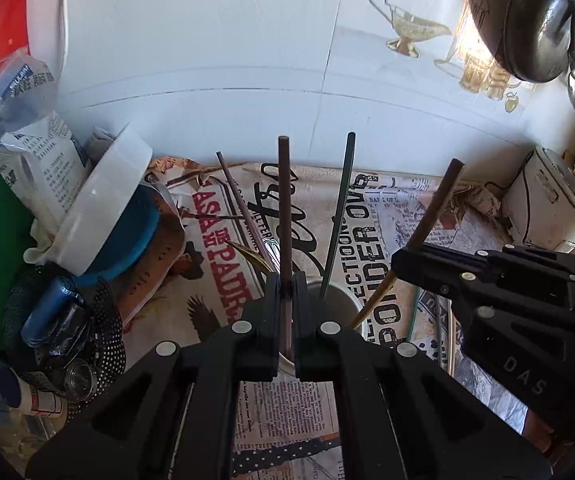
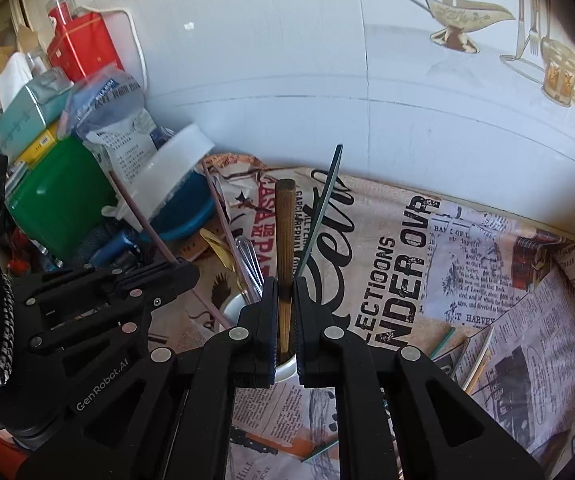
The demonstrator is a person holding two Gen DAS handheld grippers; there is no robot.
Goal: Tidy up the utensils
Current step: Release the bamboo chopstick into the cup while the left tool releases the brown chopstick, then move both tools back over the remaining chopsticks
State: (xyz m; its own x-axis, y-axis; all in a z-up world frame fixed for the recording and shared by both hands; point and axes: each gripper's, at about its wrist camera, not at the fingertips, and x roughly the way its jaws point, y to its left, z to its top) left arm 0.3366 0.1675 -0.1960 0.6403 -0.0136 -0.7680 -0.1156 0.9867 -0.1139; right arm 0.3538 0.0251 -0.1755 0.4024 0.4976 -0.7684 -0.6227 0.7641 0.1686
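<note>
A white cup stands on the newsprint cloth, partly hidden behind my grippers; it also shows in the right wrist view. My left gripper is shut on a dark brown chopstick that stands upright in the cup. My right gripper is shut on a lighter brown wooden chopstick, also upright in the cup; it shows at the right of the left wrist view. A dark green stick leans in the cup. A thin purplish stick, a gold spoon and a clear-handled utensil also rest there.
The newsprint-pattern cloth covers the counter against a white tiled wall. At the left are a green tin, a white tub on a blue bowl, bags and a perforated black basket. A white appliance sits at the right.
</note>
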